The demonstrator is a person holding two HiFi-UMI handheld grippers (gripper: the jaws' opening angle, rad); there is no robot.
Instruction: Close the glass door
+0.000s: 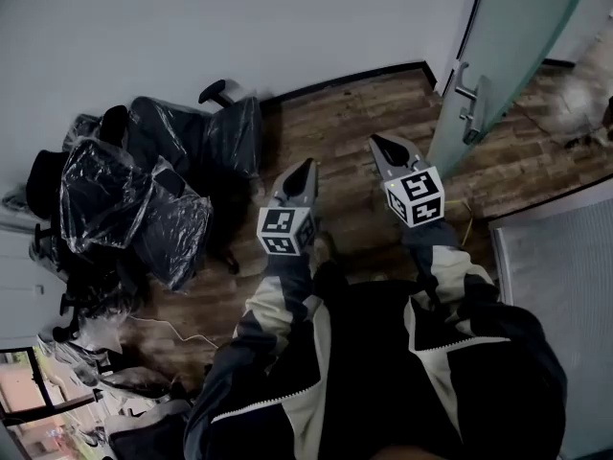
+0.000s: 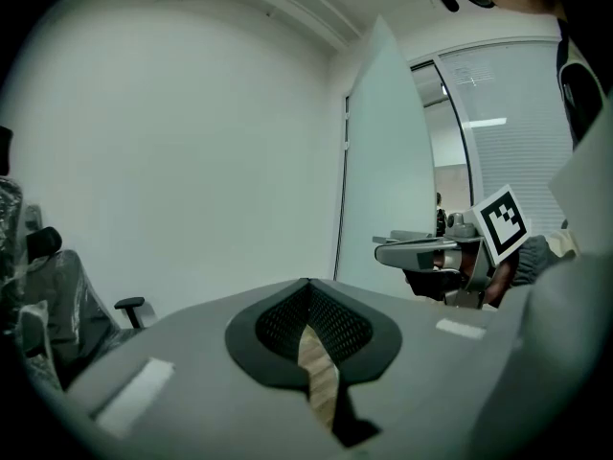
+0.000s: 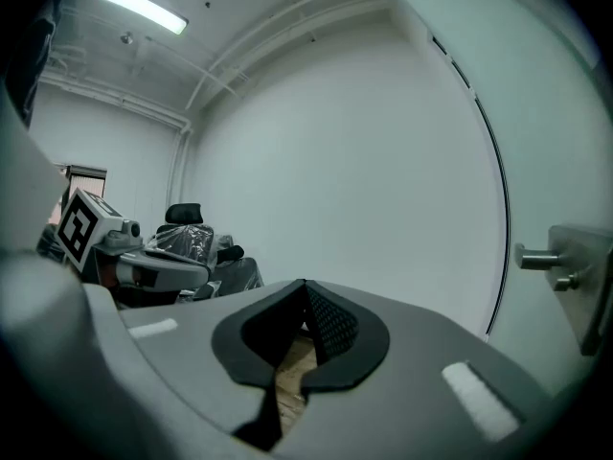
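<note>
1. Head view: we stand on a wooden floor (image 1: 354, 113) facing a white wall (image 1: 239, 27); both arms, in dark-and-pale sleeves (image 1: 278, 319), reach forward with a gripper in each hand.
2. Glass door (image 1: 517, 36): upper right of the head view; a frosted, greenish pane; it stands open at an angle, with floor showing on both sides of it; a metal bar handle (image 1: 469, 103) sits on the face turned toward us.
3. Left gripper (image 1: 306, 168): points ahead toward the wall, well left of the door; in its own view we see the jaws closed tip to tip with nothing held; only a sliver of floor shows through the slot behind the tips.
4. Right gripper (image 1: 381, 145): near the door's lower edge, below and left of the handle, clear of both; jaws together and empty in its own view; there the handle shows at the far right, apart from the jaws.
5. The two grippers sit side by side and apart; each shows in the other's view.
6. Left of the head view: office chairs wrapped in clear plastic (image 1: 144, 190), huddled by the wall; well apart from both grippers.
7. Right gripper view, top left: a ceiling strip light (image 3: 139, 6), lit.
</note>
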